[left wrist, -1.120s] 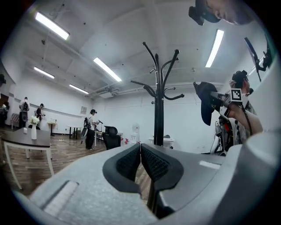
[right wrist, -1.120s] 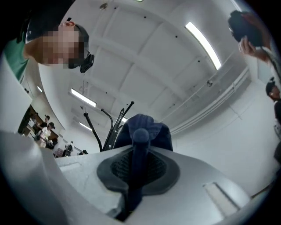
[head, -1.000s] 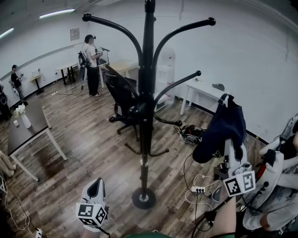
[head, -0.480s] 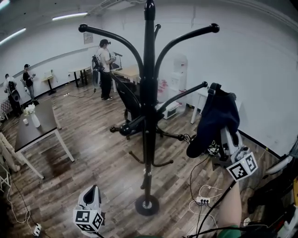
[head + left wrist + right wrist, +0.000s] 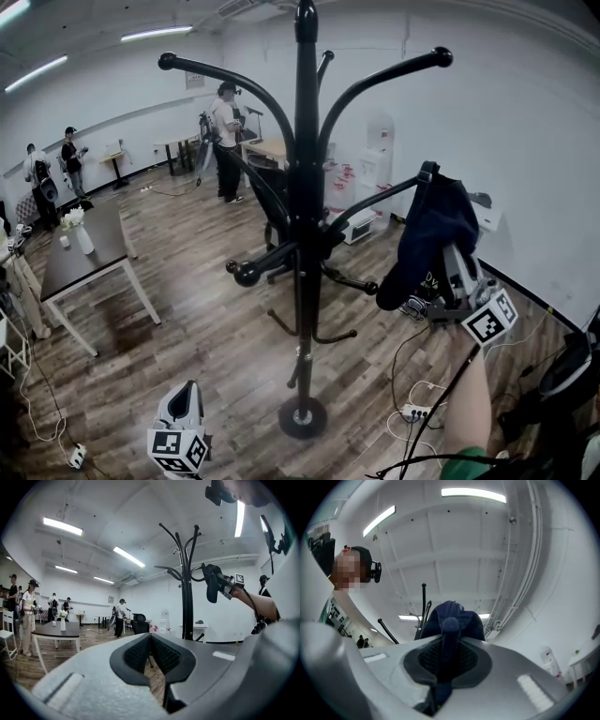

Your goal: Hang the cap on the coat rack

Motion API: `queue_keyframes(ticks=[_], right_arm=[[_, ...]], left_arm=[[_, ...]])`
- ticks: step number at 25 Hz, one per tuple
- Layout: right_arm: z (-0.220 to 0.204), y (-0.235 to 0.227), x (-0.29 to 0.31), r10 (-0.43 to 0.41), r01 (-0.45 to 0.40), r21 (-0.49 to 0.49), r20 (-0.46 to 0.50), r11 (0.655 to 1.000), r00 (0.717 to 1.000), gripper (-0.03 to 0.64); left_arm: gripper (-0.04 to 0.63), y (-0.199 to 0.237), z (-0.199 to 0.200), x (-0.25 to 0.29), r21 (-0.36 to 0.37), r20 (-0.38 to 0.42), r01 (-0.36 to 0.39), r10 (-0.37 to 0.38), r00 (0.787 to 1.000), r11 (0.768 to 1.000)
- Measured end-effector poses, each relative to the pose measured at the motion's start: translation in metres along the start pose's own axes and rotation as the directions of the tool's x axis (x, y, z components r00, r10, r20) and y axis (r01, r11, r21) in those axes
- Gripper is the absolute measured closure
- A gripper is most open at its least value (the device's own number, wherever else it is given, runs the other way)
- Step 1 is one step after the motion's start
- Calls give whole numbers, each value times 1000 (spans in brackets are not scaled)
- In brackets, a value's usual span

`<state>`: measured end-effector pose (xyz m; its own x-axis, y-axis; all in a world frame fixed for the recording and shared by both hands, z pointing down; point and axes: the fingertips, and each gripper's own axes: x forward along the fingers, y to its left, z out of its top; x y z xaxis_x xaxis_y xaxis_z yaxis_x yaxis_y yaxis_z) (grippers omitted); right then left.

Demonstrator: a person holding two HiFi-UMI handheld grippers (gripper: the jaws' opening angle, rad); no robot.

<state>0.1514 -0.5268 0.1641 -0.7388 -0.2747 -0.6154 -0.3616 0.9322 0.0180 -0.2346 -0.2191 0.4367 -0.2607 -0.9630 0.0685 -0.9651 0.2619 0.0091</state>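
A black coat rack [image 5: 305, 234] with curved arms stands on the wood floor in the middle of the head view. My right gripper [image 5: 453, 267] is shut on a dark navy cap [image 5: 427, 239] and holds it up at the right. The cap's back strap [image 5: 427, 172] sits at the tip of a mid-height rack arm [image 5: 389, 195]. Seen from the right gripper view, cap fabric [image 5: 454, 616] fills the closed right gripper [image 5: 445, 653]. My left gripper [image 5: 183, 412] hangs low at the front, shut and empty [image 5: 150, 651]. The left gripper view shows the rack [image 5: 187, 597] and cap [image 5: 212, 581].
A dark table [image 5: 84, 262] with a vase stands at left. An office chair [image 5: 272, 187] is behind the rack. Cables and a power strip [image 5: 417, 412] lie on the floor at right. Several people stand at the back left. The rack's round base [image 5: 302, 417] is near my feet.
My right gripper has carried the cap up and left, until its strap has reached the tip of the rack arm. The left gripper stays low.
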Motion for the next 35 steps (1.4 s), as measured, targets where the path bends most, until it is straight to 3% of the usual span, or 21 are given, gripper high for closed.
queue_keyframes(ticks=[5,11,22,35], right_arm=[[-19,-15,3,54,-55,142,14,988,998,598],[-40,-12,8,128,-126,247,8,961,992,598],[-92,0,18,172,-141,263,-100,954,980,598],[-155,50,26,265,-197,300,-206,933,942,597]], left_arm=[[581,-3,-2,1,5,-13,-5,5,1000,1000],[581,-6,-3,-3,14,-23,-12,12,1000,1000],[581,-3,-5,-10,16,-38,-21,21,999,1000],[581,11,-11,-25,16,-64,-26,27,998,1000]])
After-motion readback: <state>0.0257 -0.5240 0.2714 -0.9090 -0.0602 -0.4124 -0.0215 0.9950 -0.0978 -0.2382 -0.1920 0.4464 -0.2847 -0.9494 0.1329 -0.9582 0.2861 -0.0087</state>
